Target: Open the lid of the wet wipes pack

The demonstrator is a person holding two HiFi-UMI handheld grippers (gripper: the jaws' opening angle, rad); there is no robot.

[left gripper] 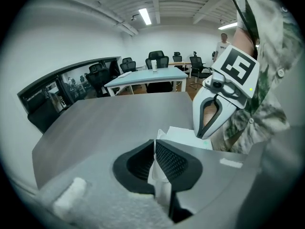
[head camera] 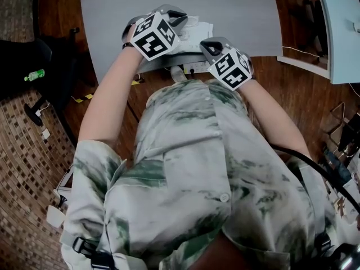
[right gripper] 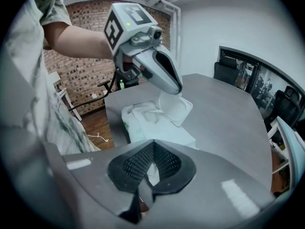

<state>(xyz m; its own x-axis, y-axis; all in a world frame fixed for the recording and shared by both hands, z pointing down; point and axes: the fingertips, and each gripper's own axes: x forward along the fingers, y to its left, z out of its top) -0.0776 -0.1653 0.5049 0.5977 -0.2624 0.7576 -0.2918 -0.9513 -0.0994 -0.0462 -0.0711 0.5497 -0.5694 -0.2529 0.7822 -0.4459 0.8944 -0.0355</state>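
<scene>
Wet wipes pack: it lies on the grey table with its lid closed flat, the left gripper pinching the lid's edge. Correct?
Not quite: the lid is flipped open, standing up off the wet wipes pack, as the right gripper view shows. The rest holds: the pack lies on the grey table and the left gripper pinches the lid's edge.

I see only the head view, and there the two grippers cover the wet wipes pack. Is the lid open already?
Observer: Yes. In the right gripper view the lid is flipped open, tilted back from the wet wipes pack.
Operator: What keeps it open?
Observer: The left gripper is shut on the lid's edge.
Operator: And the right gripper?
Observer: The right gripper is shut on the near end of the wet wipes pack, as far as its own view shows.
</scene>
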